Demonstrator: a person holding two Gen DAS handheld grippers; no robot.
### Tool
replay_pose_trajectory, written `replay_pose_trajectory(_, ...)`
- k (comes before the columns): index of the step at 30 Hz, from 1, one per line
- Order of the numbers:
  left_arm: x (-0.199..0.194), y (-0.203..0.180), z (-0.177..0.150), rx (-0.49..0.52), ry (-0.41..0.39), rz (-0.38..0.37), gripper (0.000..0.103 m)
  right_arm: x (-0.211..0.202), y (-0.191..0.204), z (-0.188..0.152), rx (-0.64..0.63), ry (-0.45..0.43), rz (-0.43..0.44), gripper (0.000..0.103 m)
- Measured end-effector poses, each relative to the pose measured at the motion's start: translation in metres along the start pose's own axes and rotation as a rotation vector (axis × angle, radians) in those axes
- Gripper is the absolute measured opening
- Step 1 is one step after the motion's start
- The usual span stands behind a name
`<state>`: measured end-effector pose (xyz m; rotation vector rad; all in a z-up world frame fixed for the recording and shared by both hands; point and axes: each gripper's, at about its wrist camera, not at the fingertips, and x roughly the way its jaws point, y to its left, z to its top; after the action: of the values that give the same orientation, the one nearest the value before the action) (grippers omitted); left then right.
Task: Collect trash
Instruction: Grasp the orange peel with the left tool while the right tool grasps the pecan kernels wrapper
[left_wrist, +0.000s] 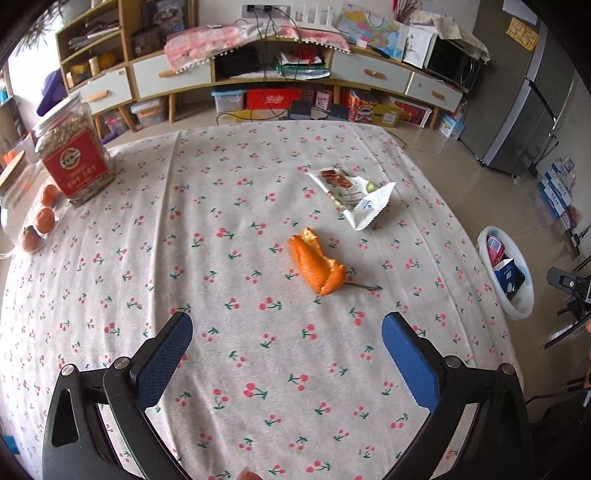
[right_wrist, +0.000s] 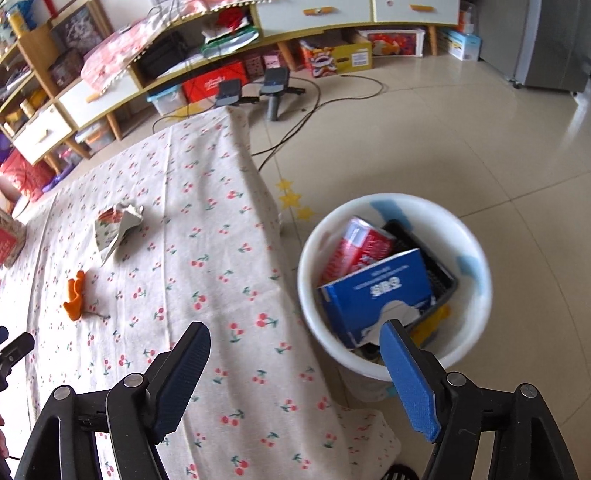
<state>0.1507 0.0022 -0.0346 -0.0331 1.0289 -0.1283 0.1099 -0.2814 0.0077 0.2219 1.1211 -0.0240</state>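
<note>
With both tools released and empty, the left tool (left_wrist: 287, 325) should next reach ahead for the orange peel (left_wrist: 316, 264).

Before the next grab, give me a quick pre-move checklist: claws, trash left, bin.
1. Left claw open and empty: ok, nothing between the pads.
2. Right claw open and empty: ok, it hangs over the table edge beside the bin.
3. Orange peel free to pick: ok, it lies alone on the tablecloth, ahead of the left claw.
4. Snack wrapper free to pick: ok, beyond the peel, apart from it.
5. White bin has room: cannot tell; a blue box and a red pack already fill much of it.
6. Table cleared of trash: not ok, two pieces remain.
</note>
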Motion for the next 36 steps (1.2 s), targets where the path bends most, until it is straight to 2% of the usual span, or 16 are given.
replay_pose_trajectory(11, 0.020, 0.036, 0.005, -0.069, 0.142, -0.048, 0.103, 0.033, 0.061, 0.001, -0.084, 0.054, -0.001, 0.080)
replay_pose_trajectory(15, 0.024, 0.040, 0.016, -0.079, 0.140, -0.080, 0.102, 0.044, 0.070, 0.004, -0.100, 0.074, -0.020, 0.081)
replay_pose_trajectory(17, 0.030, 0.038, 0.020, -0.077, 0.144, -0.106, 0.094, 0.047, 0.071, 0.006, -0.094, 0.078, -0.020, 0.081)
replay_pose_trajectory(19, 0.037, 0.035, 0.023, -0.083, 0.162, -0.129, 0.081, 0.050, 0.072, 0.009, -0.087, 0.081, -0.014, 0.081)
replay_pose_trajectory(24, 0.057, 0.009, 0.034, -0.081, 0.160, -0.192, 0.073, 0.058, 0.073, 0.017, -0.079, 0.090, -0.014, 0.081)
replay_pose_trajectory(27, 0.071, -0.011, 0.041, -0.052, 0.144, -0.180, 0.070, 0.062, 0.073, 0.020, -0.072, 0.094, -0.016, 0.081)
replay_pose_trajectory(29, 0.083, -0.018, 0.044, -0.045, 0.147, -0.150, 0.058, 0.063, 0.071, 0.022, -0.060, 0.098, -0.018, 0.081)
replay_pose_trajectory(30, 0.090, -0.018, 0.044, -0.048, 0.155, -0.140, 0.043, 0.064, 0.071, 0.024, -0.052, 0.099, -0.017, 0.081)
replay_pose_trajectory(32, 0.092, -0.018, 0.044, -0.046, 0.133, -0.113, 0.029, 0.064, 0.070, 0.027, -0.038, 0.099, -0.012, 0.081)
replay_pose_trajectory(33, 0.091, -0.017, 0.044, -0.041, 0.137, -0.106, 0.024, 0.064, 0.071, 0.030, -0.035, 0.096, -0.006, 0.081)
replay_pose_trajectory(36, 0.081, -0.005, 0.044, -0.069, 0.158, -0.107, 0.020, 0.066, 0.081, 0.039, -0.039, 0.086, 0.028, 0.081)
